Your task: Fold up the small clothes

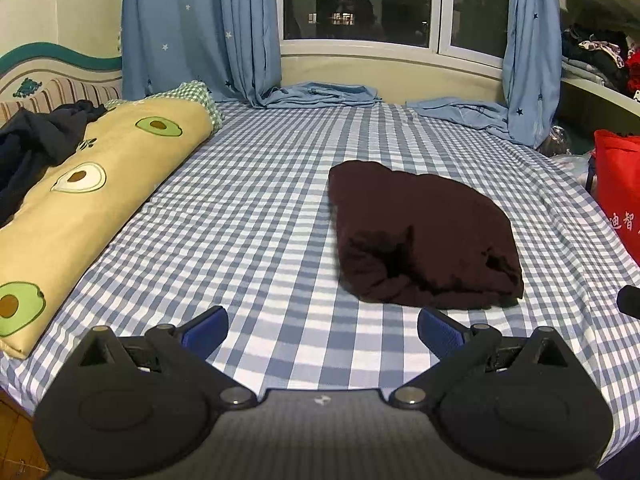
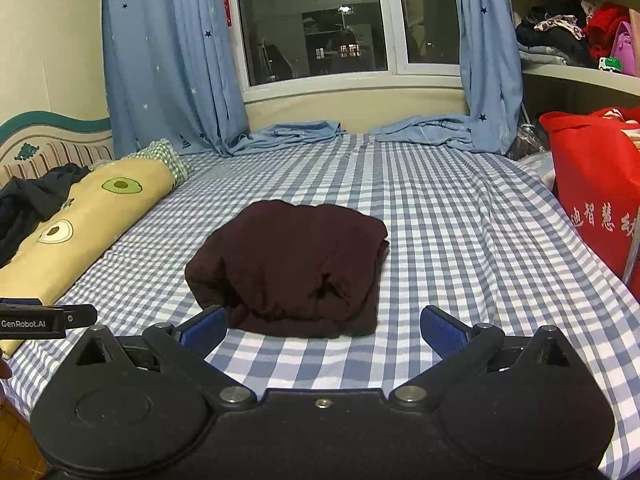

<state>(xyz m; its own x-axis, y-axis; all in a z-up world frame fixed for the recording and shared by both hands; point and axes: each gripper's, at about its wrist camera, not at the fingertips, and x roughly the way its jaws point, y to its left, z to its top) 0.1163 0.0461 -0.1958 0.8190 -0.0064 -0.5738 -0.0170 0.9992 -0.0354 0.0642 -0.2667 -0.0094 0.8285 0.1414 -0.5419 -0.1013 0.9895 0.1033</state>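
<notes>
Basically, the blue-and-white checked bedsheet [image 2: 440,208] lay mostly bare, with the dark maroon knit garment [image 2: 292,264] mid-bed, already bundled into a rough fold. The left gripper [image 1: 322,330] and right gripper [image 2: 322,326] hung just short of it, jaws spread, holding nothing. Looked like fold done, or one tidy-up left: next move needed a near-edge pinch.
</notes>
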